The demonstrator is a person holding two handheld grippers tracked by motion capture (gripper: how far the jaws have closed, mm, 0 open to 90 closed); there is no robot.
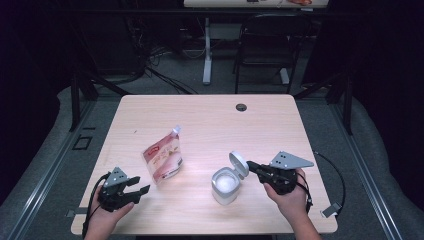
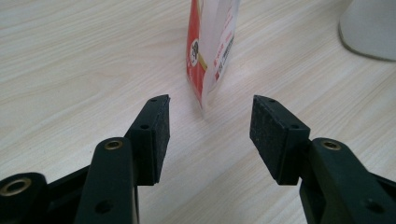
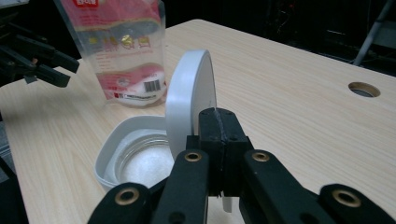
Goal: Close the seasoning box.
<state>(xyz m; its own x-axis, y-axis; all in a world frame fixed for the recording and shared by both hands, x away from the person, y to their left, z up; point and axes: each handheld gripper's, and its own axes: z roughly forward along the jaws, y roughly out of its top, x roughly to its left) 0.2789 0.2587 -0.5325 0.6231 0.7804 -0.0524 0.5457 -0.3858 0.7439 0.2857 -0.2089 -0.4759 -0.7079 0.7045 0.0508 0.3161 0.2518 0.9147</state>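
The white round plastic jar (image 1: 225, 185), its hinged lid (image 3: 189, 100) tipped up, stands near the front edge of the pale wooden table (image 1: 210, 120). The right gripper (image 1: 256, 167) is clenched just beside that lid, seemingly nipping its edge tab. The lid looks light, stiff and smooth, best taken by the rim. The left gripper (image 2: 208, 133) gapes, released. Left of the jar stands a soft red-and-clear spouted pouch (image 1: 163, 157), not blocking it.

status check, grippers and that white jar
Left gripper open, aimed at standing pouch. Right gripper shut beside raised lid of white jar, grip unclear. Nothing between them.
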